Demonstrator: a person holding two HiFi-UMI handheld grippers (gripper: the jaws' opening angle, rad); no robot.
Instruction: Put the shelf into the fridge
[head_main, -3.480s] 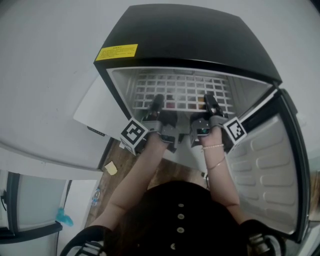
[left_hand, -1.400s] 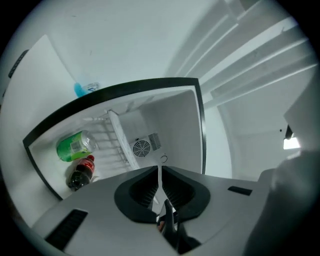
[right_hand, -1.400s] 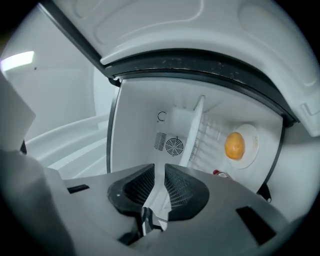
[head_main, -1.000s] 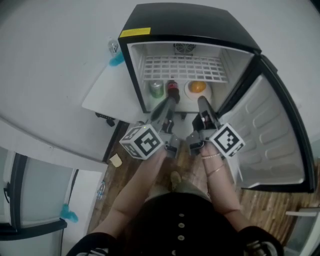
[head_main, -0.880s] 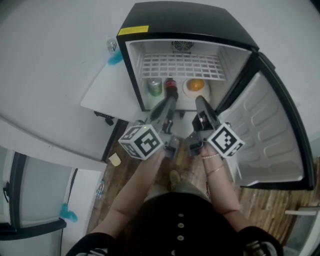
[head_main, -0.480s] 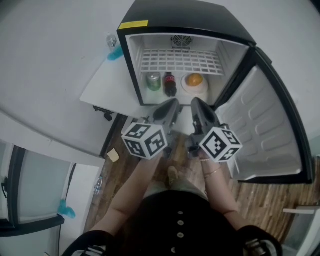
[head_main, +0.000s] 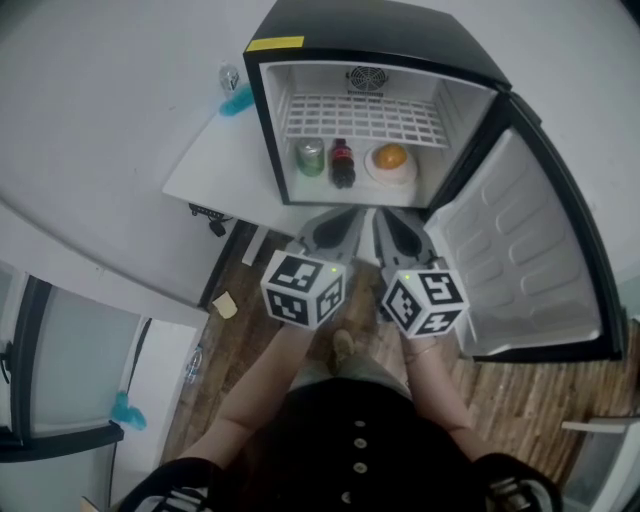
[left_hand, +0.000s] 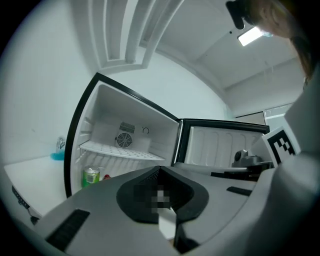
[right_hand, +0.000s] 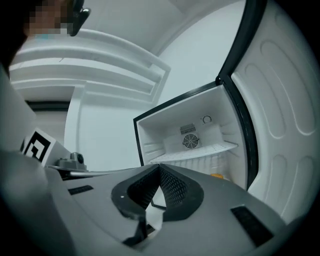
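Before the open fridge (head_main: 380, 30), both grippers point toward it, side by side and well clear of it. On the left gripper (head_main: 348, 214) the jaws meet at the tips with nothing between them. The right gripper (head_main: 384, 216) is likewise closed and empty. Neither touches anything.

The shelf (head_main: 365, 118), a white wire grid, lies across the upper part of the fridge, just under the fan (head_main: 368, 77). Below it stand a green can (head_main: 311, 157), a dark bottle (head_main: 342, 163) and a plate (head_main: 403, 176) bearing an orange thing (head_main: 391, 156). The door (head_main: 520, 250) stands wide open to the right. A white counter (head_main: 215, 165) sits beside the fridge on the left. The floor (head_main: 520, 400) is wood planks and the walls are white.
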